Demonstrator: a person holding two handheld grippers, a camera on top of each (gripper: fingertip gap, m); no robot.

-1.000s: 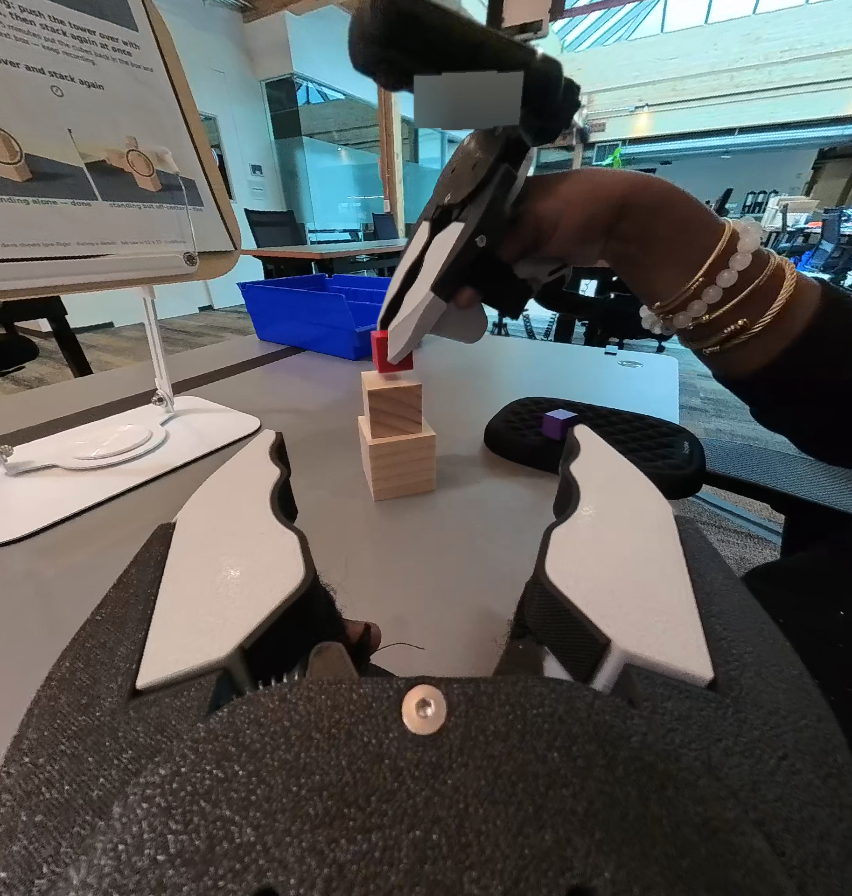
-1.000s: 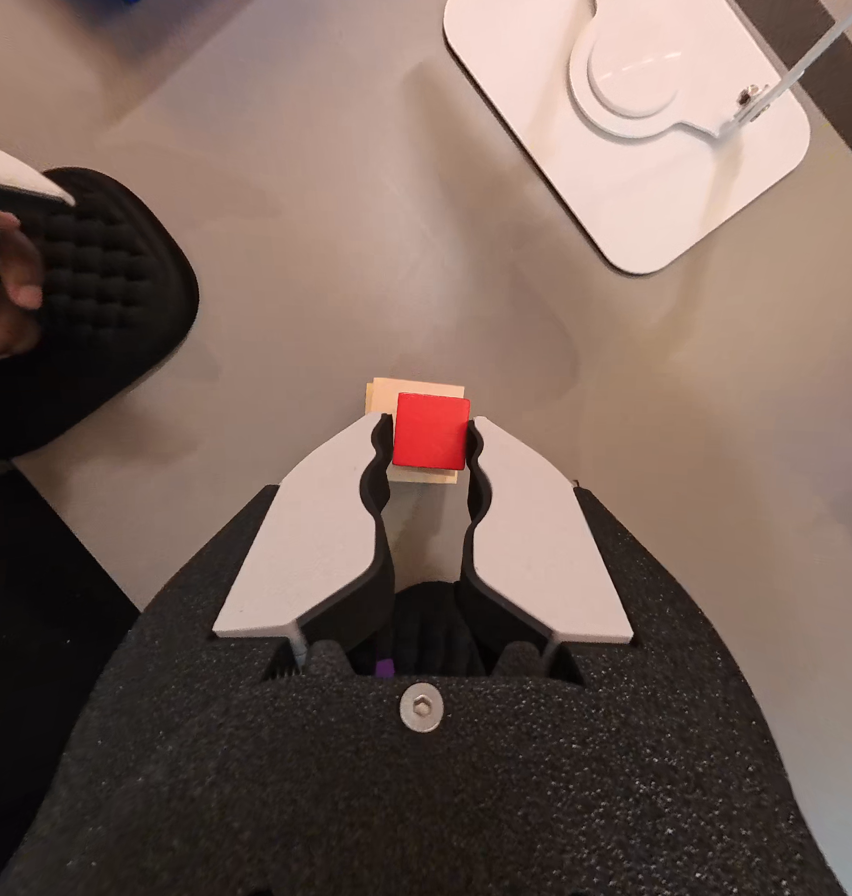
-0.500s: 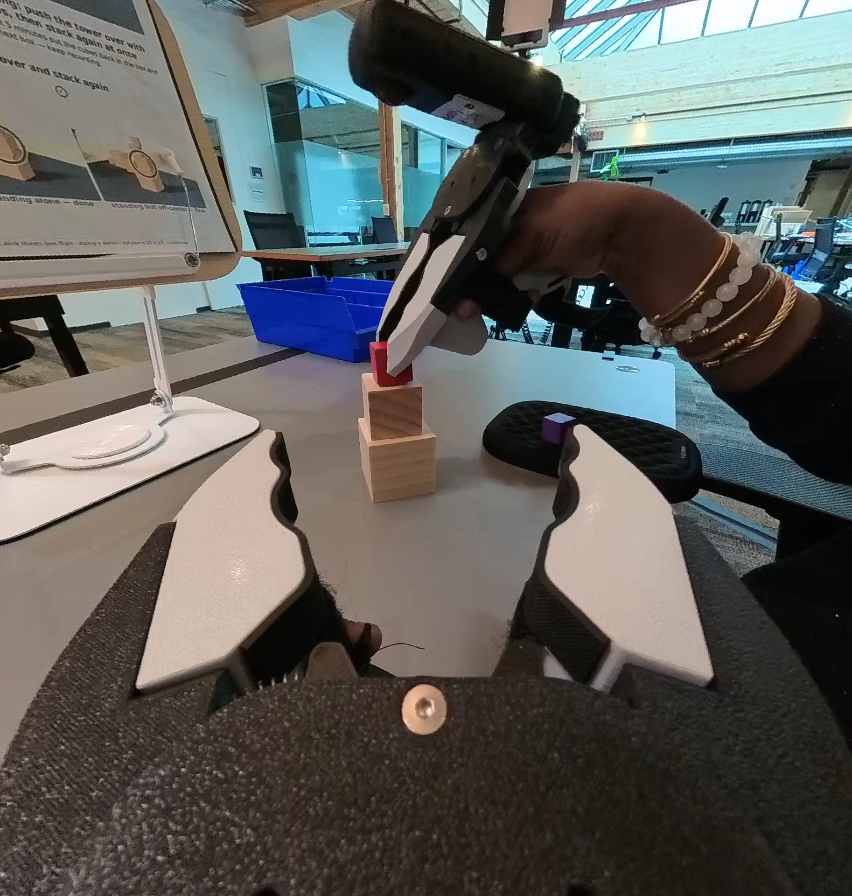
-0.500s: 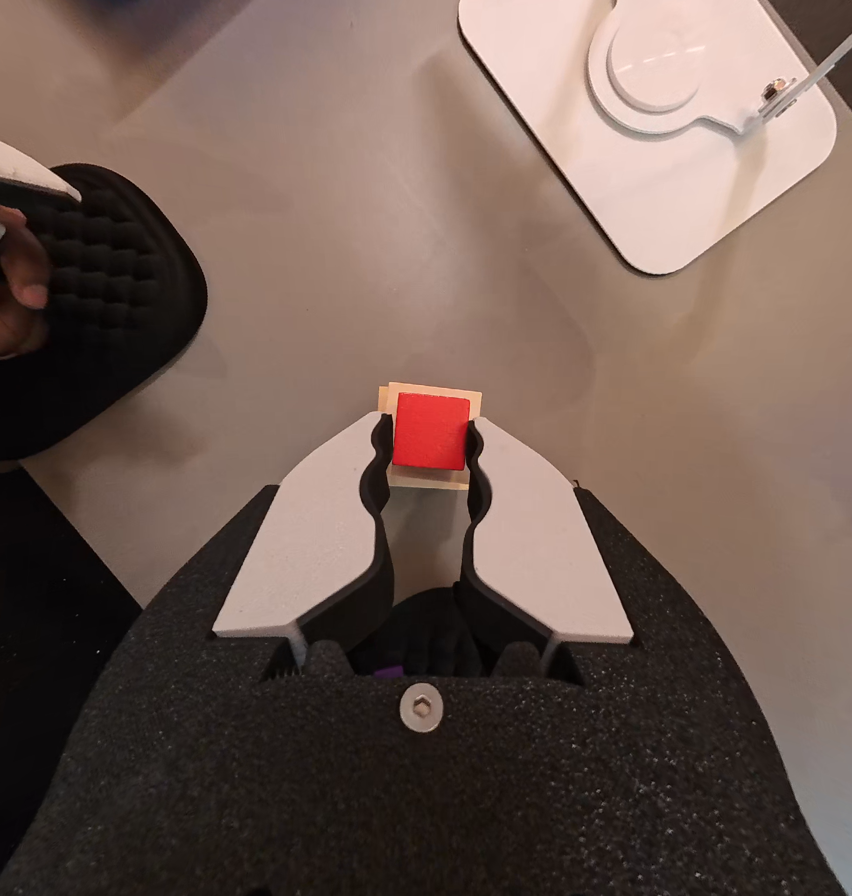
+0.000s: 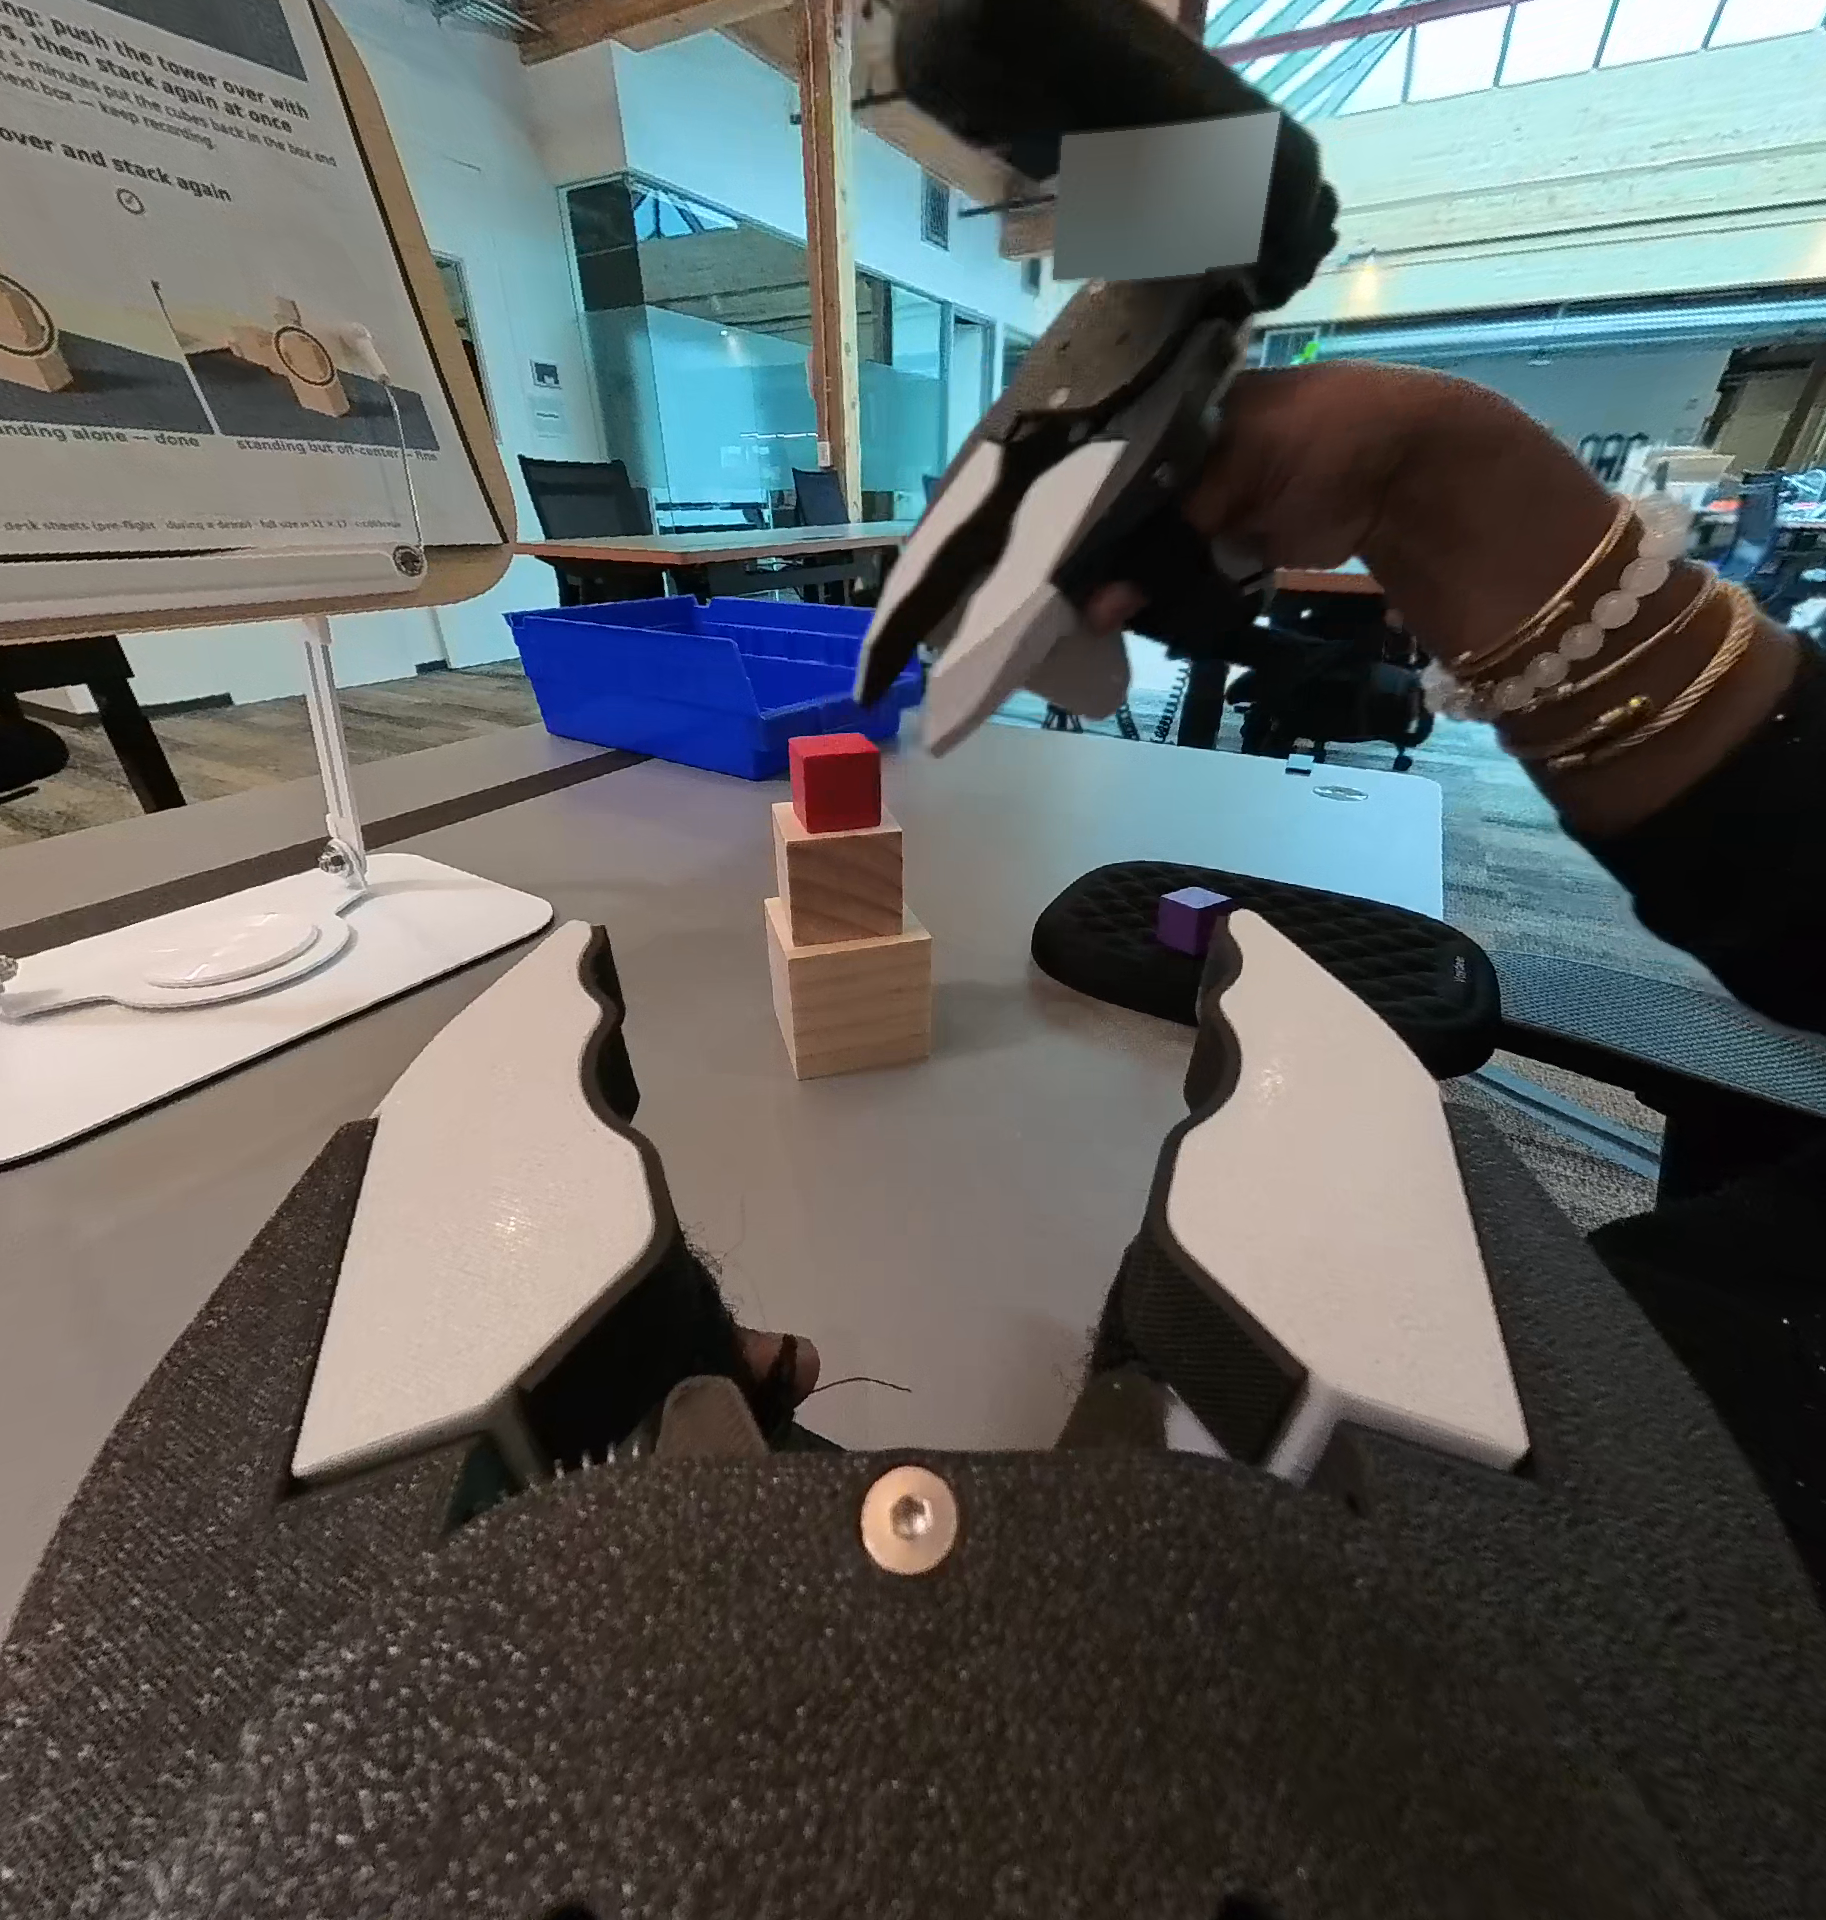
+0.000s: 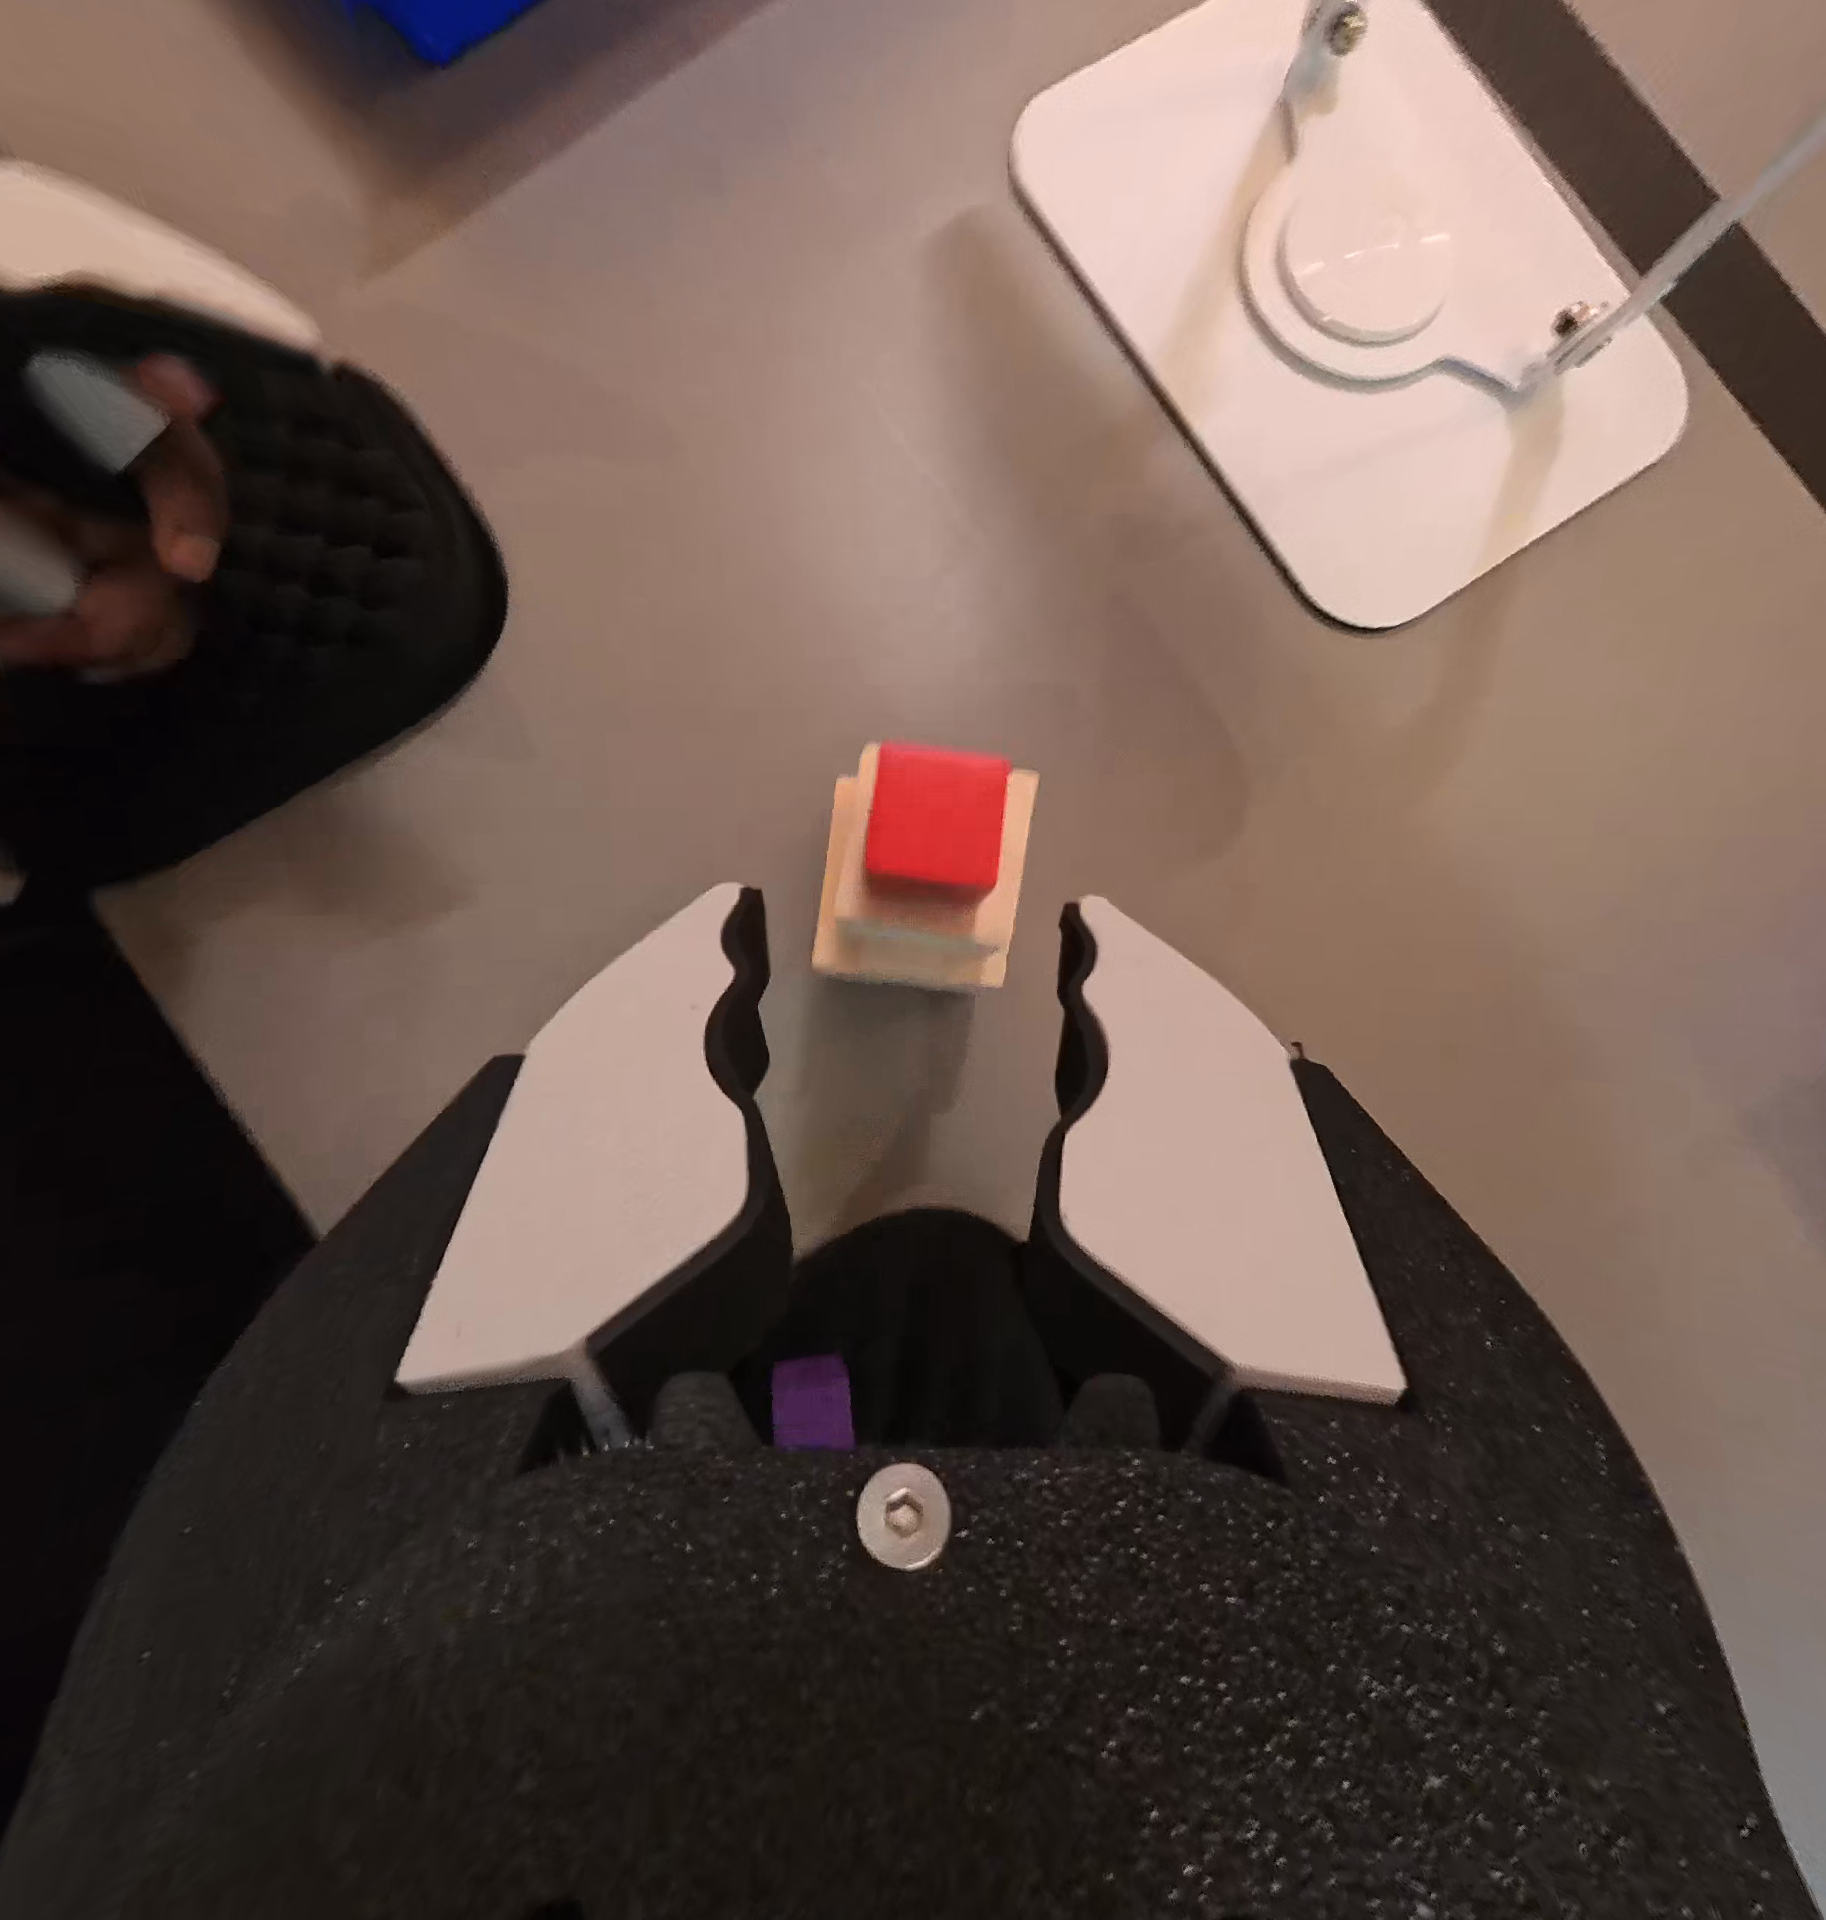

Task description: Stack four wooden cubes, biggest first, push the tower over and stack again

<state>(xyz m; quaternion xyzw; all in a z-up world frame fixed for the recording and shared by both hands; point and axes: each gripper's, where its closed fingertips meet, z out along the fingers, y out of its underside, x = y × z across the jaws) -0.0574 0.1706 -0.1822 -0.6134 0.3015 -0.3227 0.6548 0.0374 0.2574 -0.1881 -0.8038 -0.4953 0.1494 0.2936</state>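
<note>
Block tower on the grey table (image 5: 1044,1195), both grippers empty

A red cube (image 5: 834,781) is seen upright atop two wooden blocks (image 5: 847,935). The right gripper (image 5: 904,717), spread narrowly, hovers at its 1 o'clock; the left gripper (image 5: 909,1049) is held wide. A printed sign (image 5: 161,260) stands at 10 o'clock.

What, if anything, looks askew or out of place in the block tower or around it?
The red cube sits off-centre on the middle wooden block, shifted toward one edge, and that block is offset on the larger base block. The tower still stands upright. A small purple cube lies apart on the black pad.
</note>
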